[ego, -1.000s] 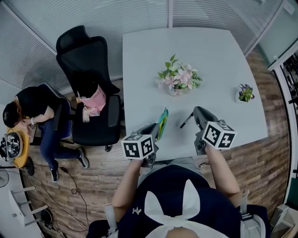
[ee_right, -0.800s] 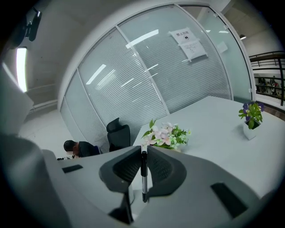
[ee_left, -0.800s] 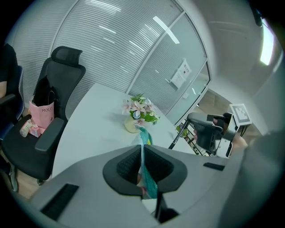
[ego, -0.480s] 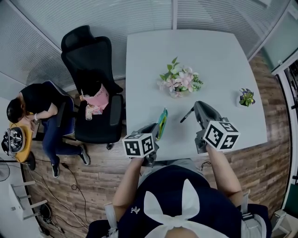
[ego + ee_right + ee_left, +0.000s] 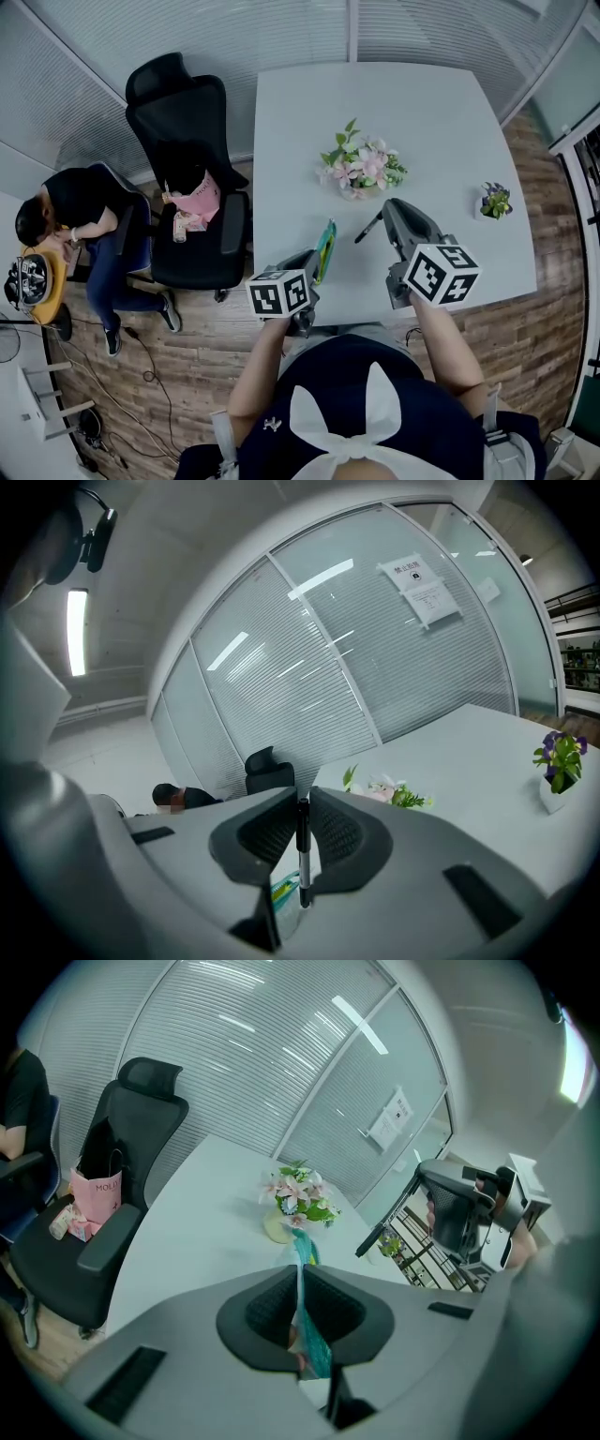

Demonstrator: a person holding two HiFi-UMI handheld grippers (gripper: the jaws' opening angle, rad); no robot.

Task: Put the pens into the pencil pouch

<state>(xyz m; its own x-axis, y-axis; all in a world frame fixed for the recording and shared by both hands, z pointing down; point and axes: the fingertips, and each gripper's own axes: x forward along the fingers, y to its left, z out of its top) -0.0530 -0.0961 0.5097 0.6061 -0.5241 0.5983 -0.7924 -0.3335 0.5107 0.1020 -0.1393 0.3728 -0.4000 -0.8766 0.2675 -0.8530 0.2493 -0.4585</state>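
Left tongs were clenched on the teal pencil pouch, propping it up over the table's near edge; right tongs gripped a black pen nearby, probably ready to drop in.

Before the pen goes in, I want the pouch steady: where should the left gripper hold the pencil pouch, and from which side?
Its near end, from the person's side, as the left gripper has it. The pencil pouch is thin, on edge, pointing toward the flowers, so the jaws pinch its flat faces and likely leave the far length free for the pen.
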